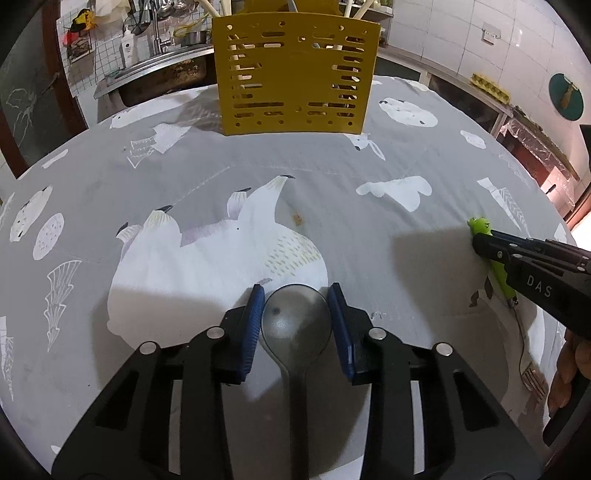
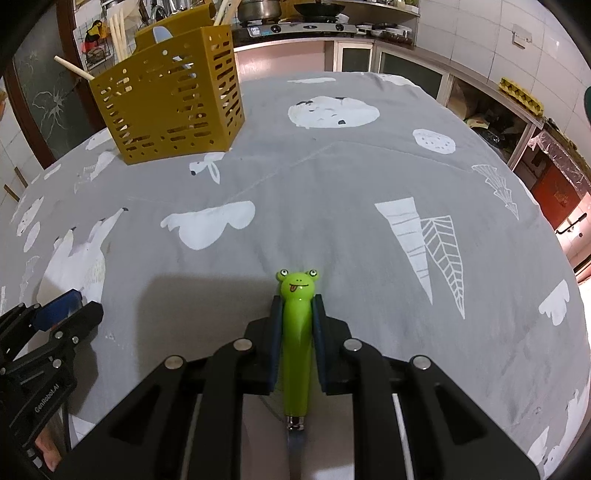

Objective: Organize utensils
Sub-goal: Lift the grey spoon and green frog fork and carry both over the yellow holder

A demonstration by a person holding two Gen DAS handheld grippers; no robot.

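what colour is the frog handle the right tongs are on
Bright green frog handle, with a small face on top; it shows best in the right wrist view.

White-tiled kitchen behind a cloth-covered table (image 2: 332, 177).
Steel sink (image 1: 162, 70) far left, gas stove (image 2: 303, 27) far, cabinets (image 2: 491, 110) right.

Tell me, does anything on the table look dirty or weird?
Yes: the grey tablecloth has a small brownish stain near the printed white animal, beyond the spoon. In the same view, dark glass at far left looks cracked.
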